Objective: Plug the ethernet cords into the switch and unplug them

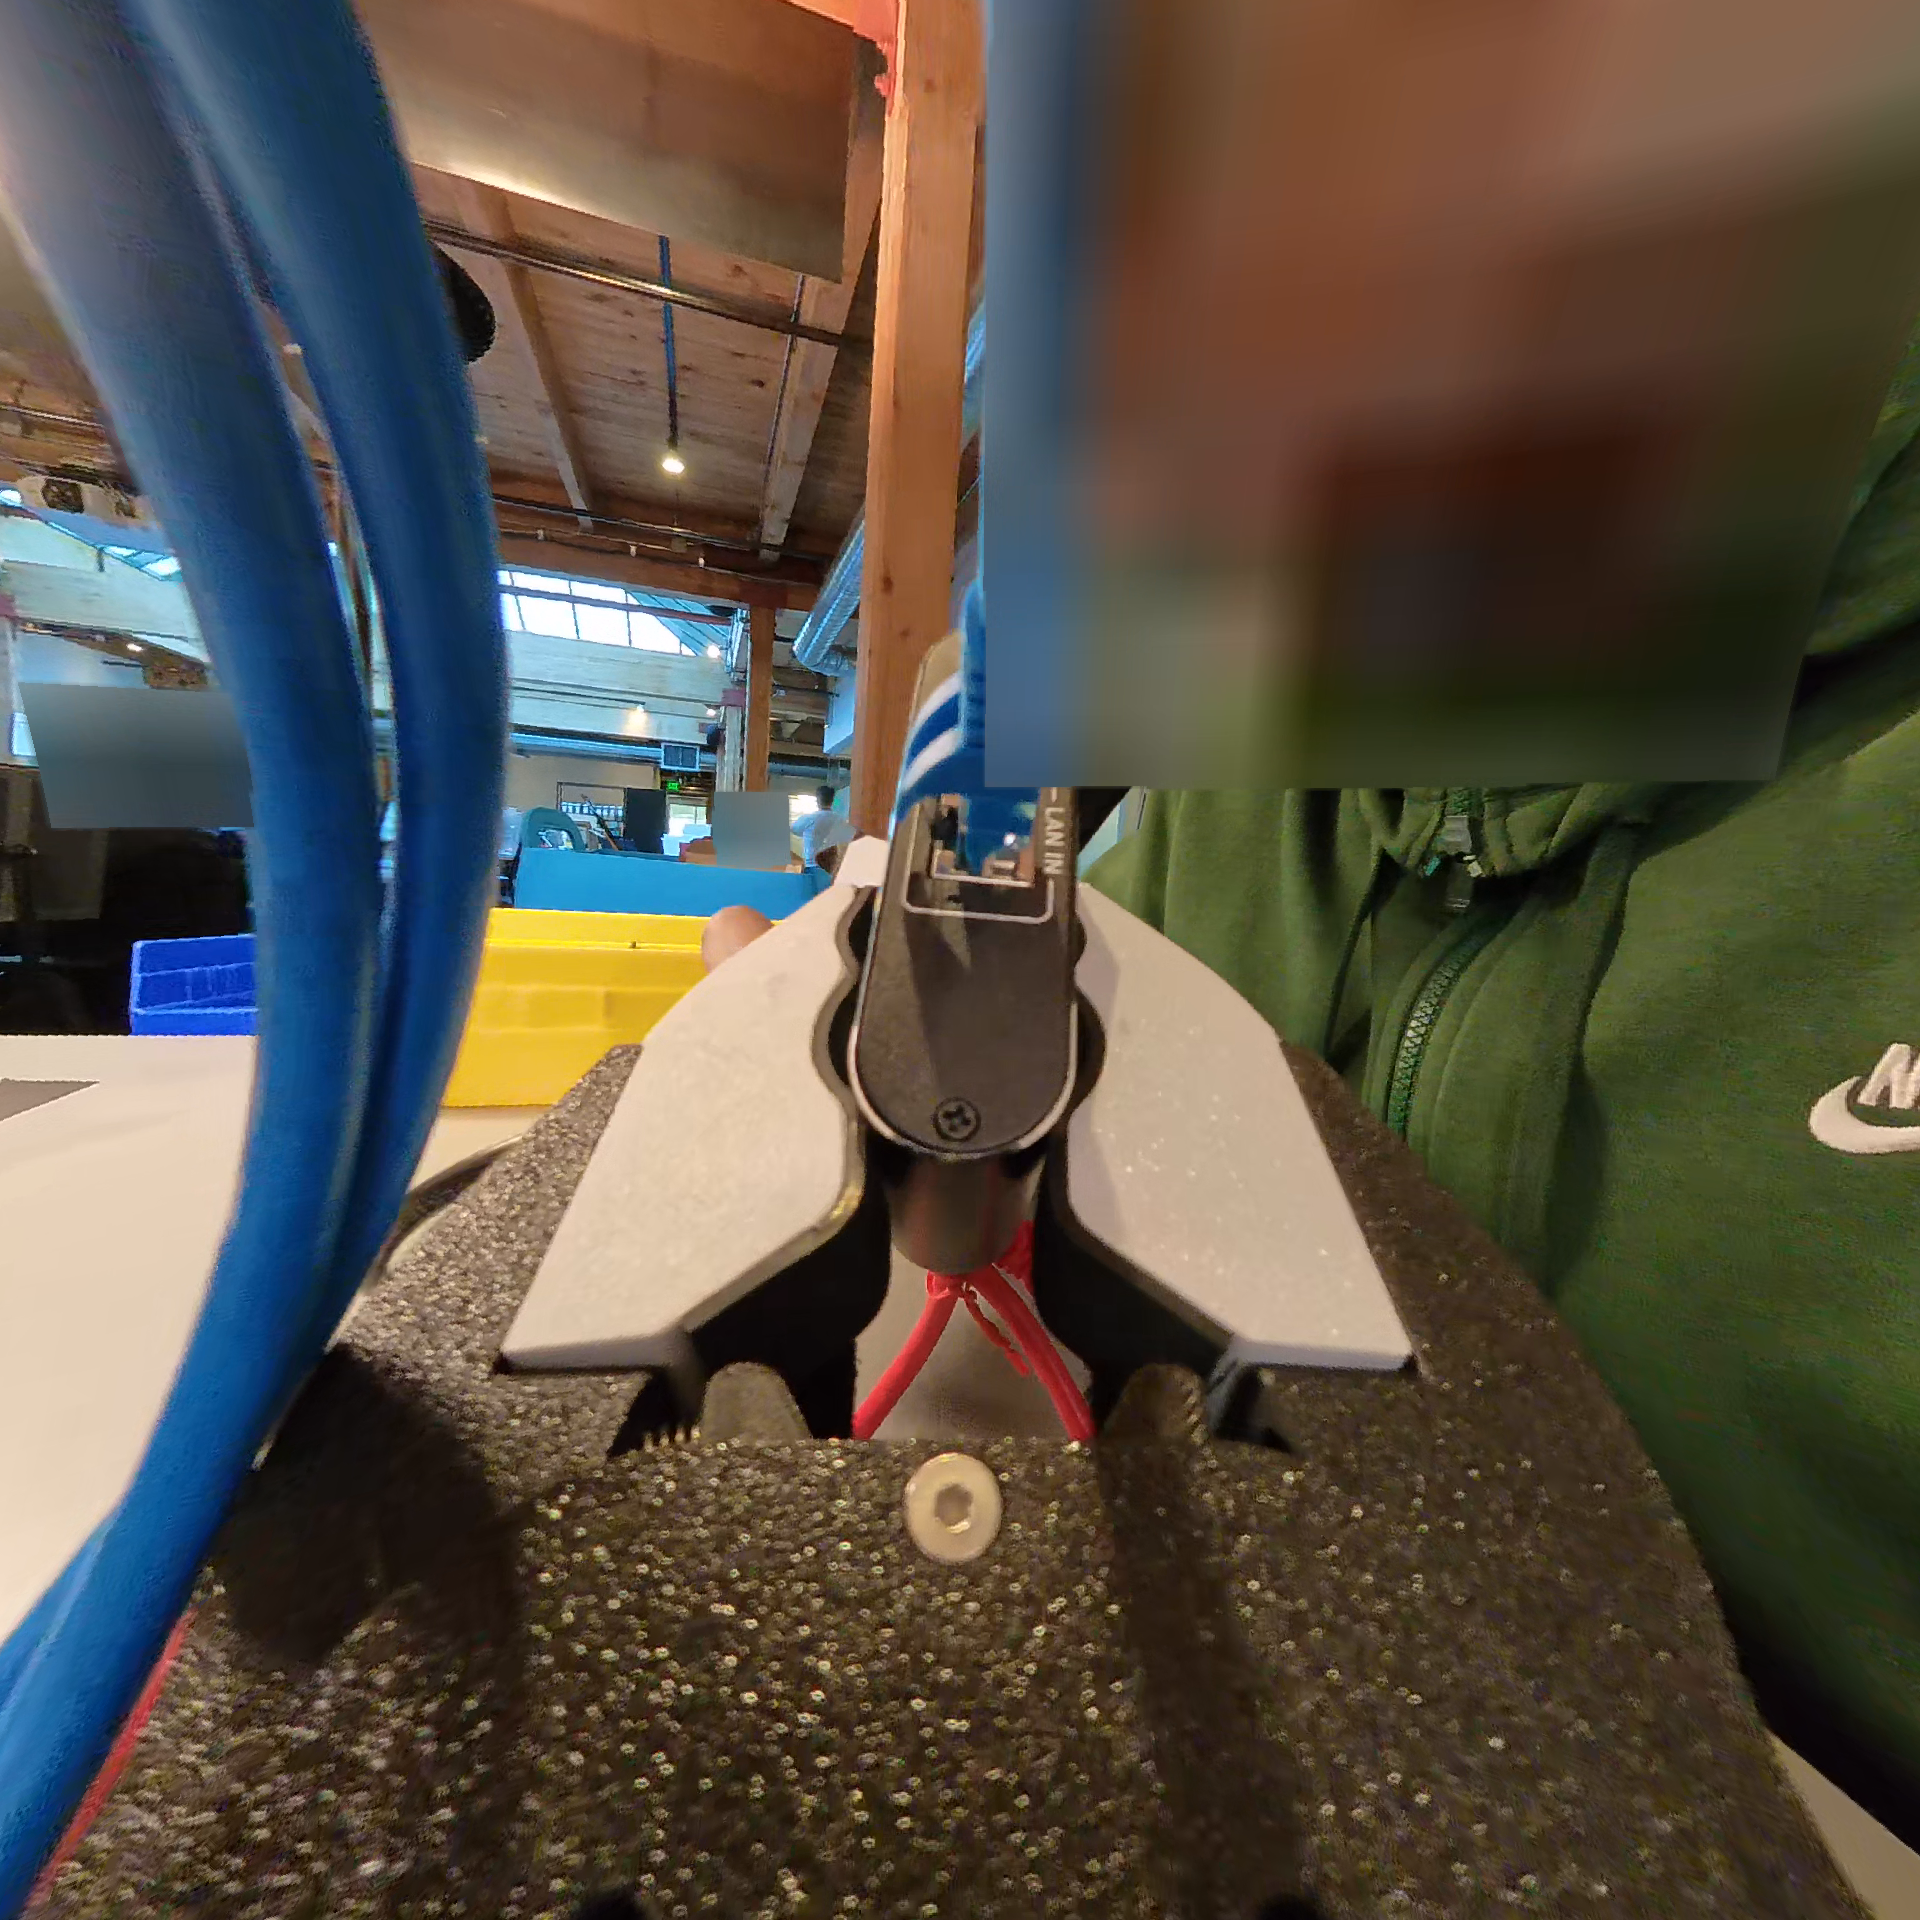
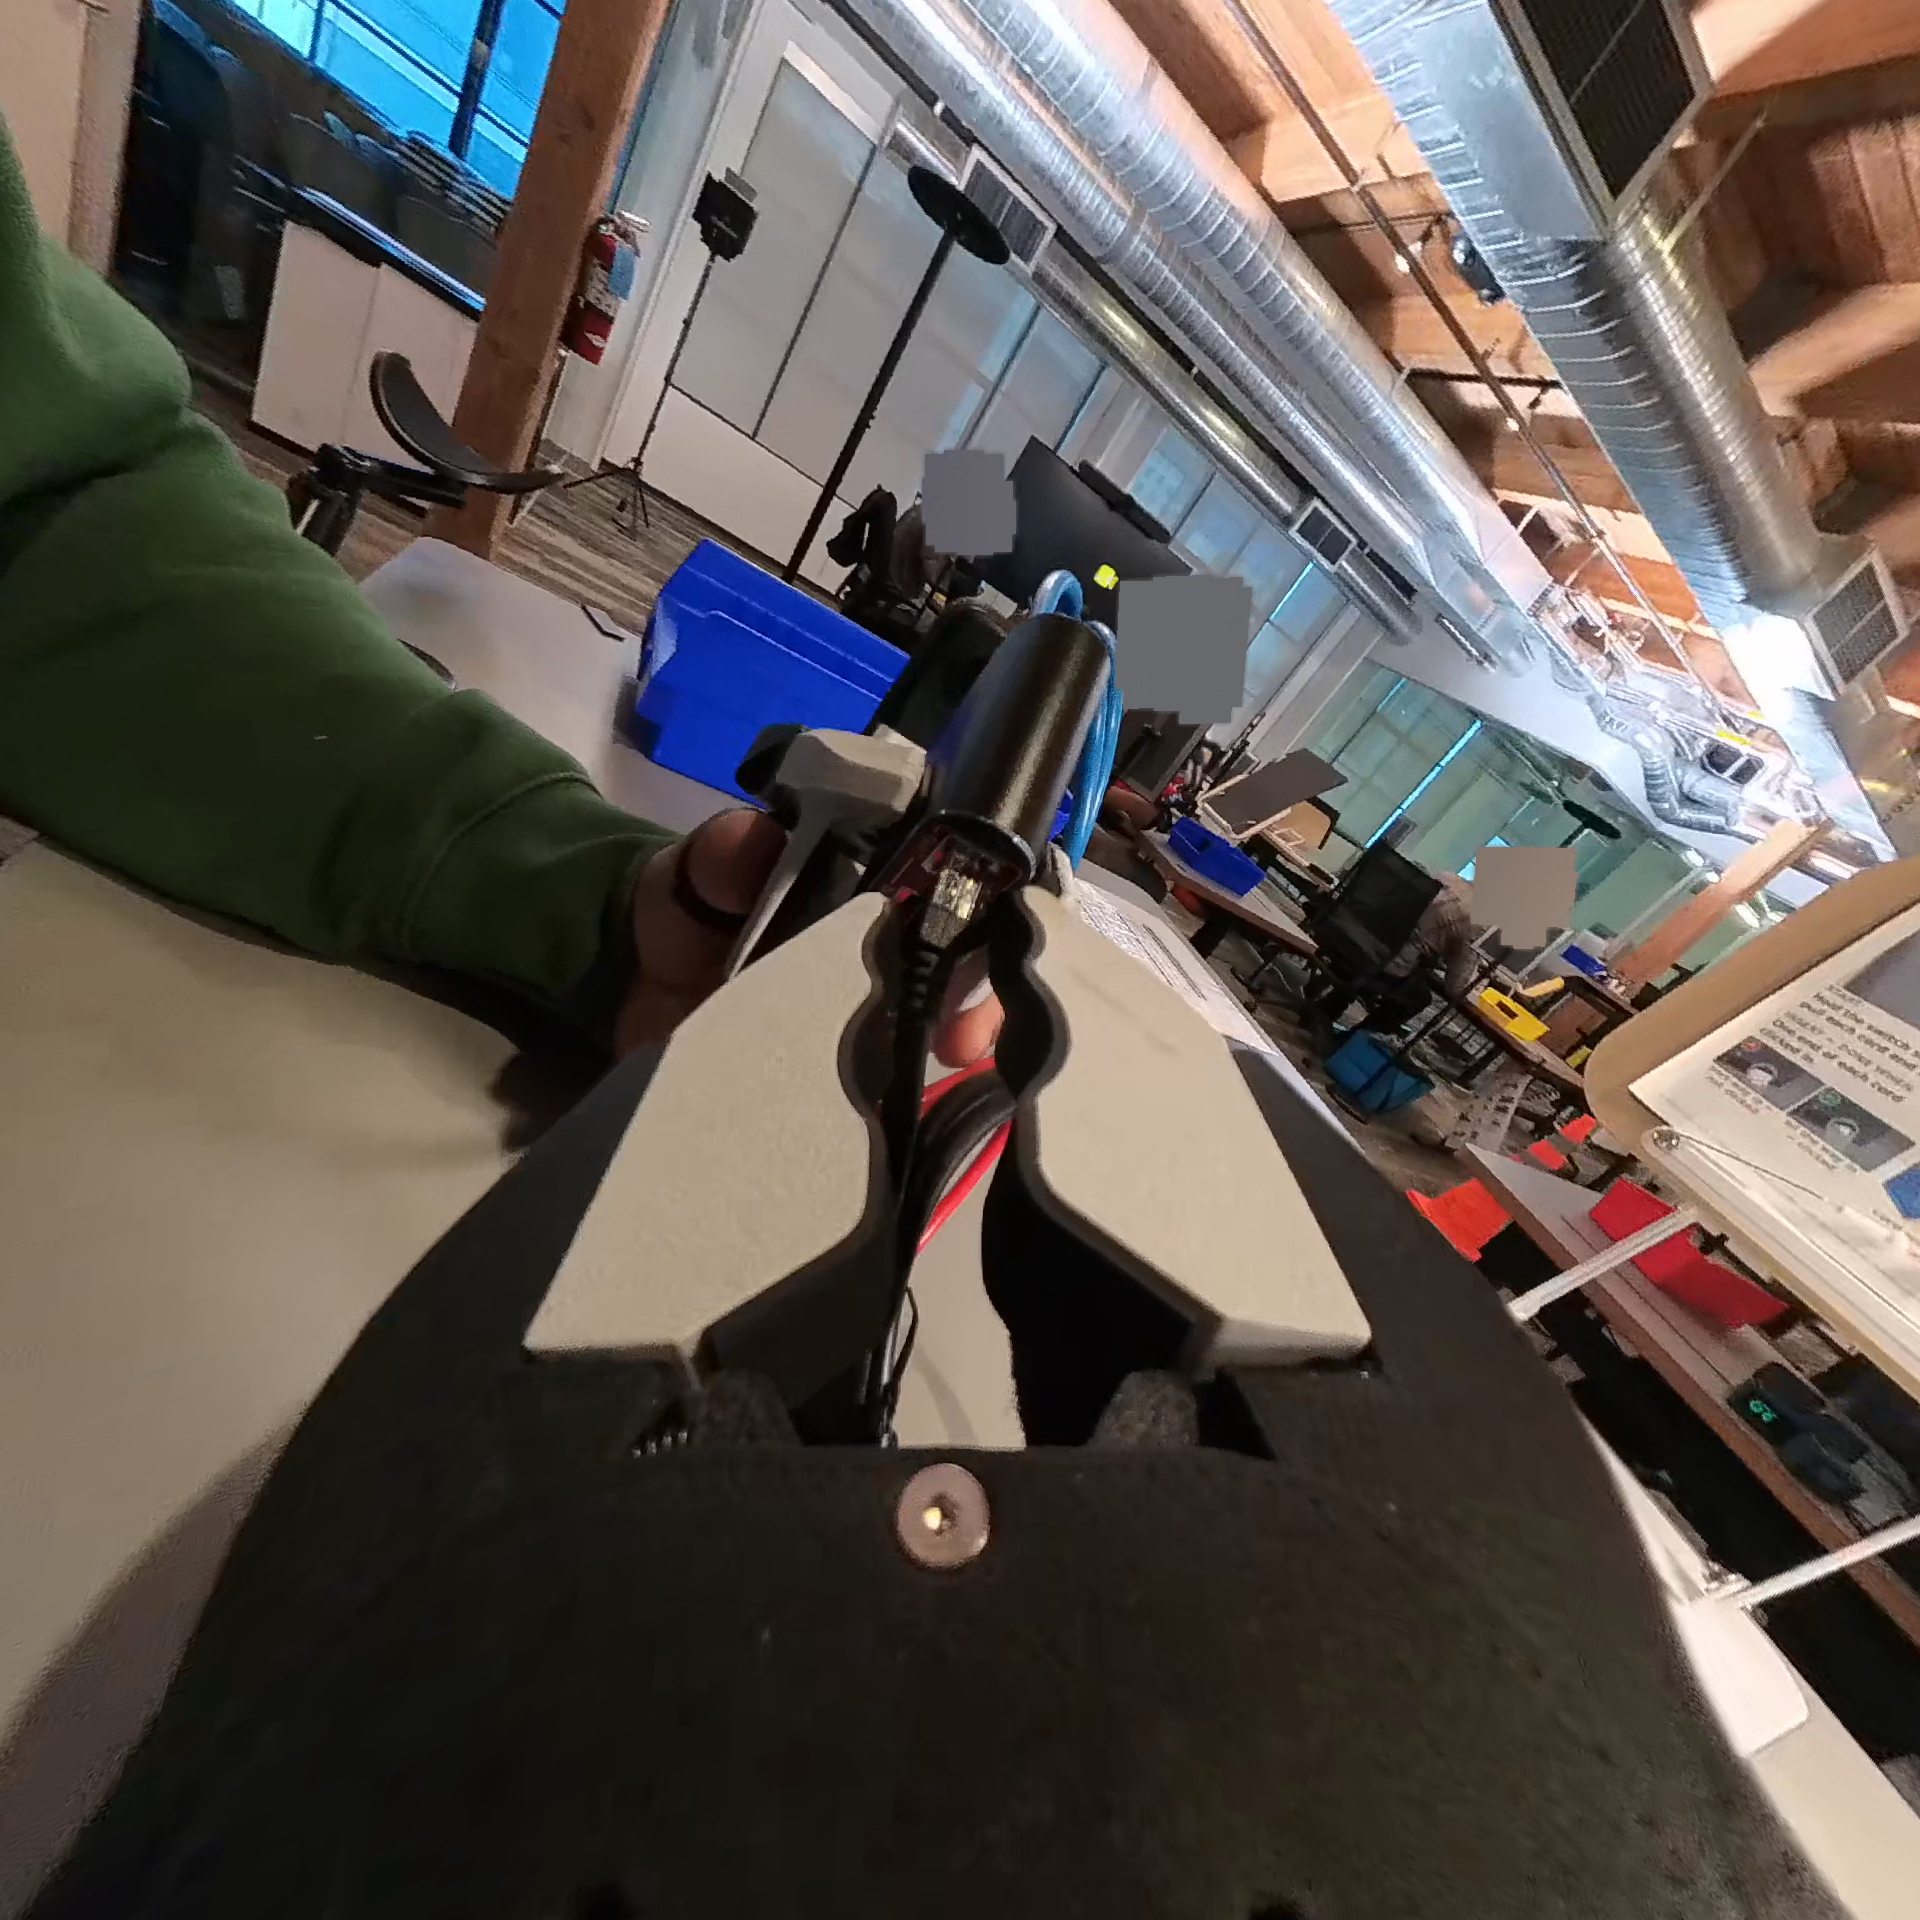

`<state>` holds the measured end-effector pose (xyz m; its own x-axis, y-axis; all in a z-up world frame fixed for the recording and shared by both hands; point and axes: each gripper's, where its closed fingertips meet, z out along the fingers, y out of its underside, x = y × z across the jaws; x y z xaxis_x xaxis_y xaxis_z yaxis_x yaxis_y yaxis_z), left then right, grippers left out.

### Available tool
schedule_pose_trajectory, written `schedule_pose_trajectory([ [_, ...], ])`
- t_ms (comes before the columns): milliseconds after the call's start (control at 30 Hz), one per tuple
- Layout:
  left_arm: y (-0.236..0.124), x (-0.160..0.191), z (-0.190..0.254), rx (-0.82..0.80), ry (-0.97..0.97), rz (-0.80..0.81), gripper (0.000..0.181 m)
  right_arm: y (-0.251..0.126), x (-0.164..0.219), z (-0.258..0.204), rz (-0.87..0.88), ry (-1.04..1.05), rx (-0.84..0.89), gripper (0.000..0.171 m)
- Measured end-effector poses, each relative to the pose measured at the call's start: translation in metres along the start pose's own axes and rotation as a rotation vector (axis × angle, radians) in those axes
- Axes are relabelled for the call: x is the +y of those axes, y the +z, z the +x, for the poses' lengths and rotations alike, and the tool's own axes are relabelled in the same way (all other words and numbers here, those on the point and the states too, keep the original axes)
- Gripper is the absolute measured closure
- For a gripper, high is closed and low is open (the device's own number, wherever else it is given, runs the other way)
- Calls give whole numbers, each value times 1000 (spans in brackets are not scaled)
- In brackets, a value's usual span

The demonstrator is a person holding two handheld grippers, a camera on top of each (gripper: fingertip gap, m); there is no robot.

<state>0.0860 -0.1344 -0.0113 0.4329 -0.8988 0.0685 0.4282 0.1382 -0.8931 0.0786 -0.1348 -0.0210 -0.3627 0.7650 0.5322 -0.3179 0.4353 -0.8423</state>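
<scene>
White lettering on black switch (image 1: pixel 961 1023), logo on green hoodie (image 1: pixel 1662 1091), printed instruction sheet (image 2: pixel 1808 1081)

Left claw (image 1: pixel 961 914) and right claw (image 2: pixel 940 935), grey wavy-edged fingers, speckled black bodies, silver screws, green zip hoodie (image 1: pixel 1621 1143)

Yellow bin (image 1: pixel 582 997) on the white table (image 1: pixel 94 1226), small blue bin (image 1: pixel 192 985) to its left. Person in a green hooded top (image 1: pixel 1621 1091) close behind. Wooden post (image 1: pixel 920 416) rises to a timber ceiling. Right wrist view: large blue bin (image 2: pixel 748 655) on the table, black tripod (image 2: pixel 665 384) by a post, ribbed silver duct (image 2: pixel 1226 249) overhead, printed sheet (image 2: pixel 1808 1081) at right
</scene>
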Motion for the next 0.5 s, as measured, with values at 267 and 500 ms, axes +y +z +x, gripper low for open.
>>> schedule_pose_trajectory([
  [267,0,-7,-16,-148,62,65,147,-1,7,11,-26,74,18,154],
  [500,-1,-7,-12,-120,57,53,152,0,10,10,-63,186,-15,154],
])
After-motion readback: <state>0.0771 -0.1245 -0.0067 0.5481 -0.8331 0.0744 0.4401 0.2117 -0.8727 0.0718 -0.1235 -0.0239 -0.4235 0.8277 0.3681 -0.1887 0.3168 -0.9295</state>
